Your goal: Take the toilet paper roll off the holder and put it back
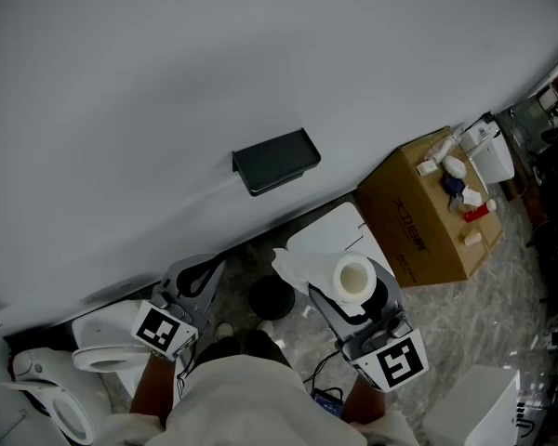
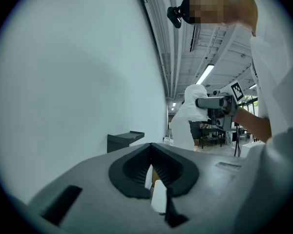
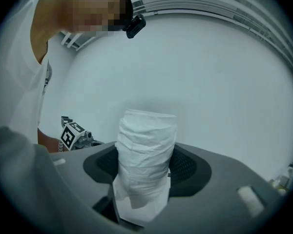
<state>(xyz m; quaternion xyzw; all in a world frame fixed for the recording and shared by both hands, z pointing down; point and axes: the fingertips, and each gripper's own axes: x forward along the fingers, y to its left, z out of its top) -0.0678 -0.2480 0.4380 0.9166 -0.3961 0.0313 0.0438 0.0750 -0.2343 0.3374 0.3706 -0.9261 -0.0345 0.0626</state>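
Note:
A dark holder [image 1: 275, 161] sticks out from the pale wall, with nothing on it. The white toilet paper roll [image 1: 354, 277] is off the holder, upright between the jaws of my right gripper [image 1: 356, 293], which is shut on it below and to the right of the holder. A loose tail of paper hangs off the roll's left side. The roll [image 3: 146, 145] fills the middle of the right gripper view, pressed between the dark pads of the right gripper [image 3: 145, 168]. My left gripper [image 1: 197, 279] hovers low at the left, its jaws closed tip to tip on nothing. The holder [image 2: 124, 139] shows ahead of the left gripper [image 2: 150, 152].
A cardboard box [image 1: 418, 221] with small bottles on top stands against the wall at the right. A white toilet [image 1: 102, 342] sits at the lower left. A black round bin [image 1: 272, 295] and a white panel [image 1: 330, 233] lie on the marbled floor between the grippers.

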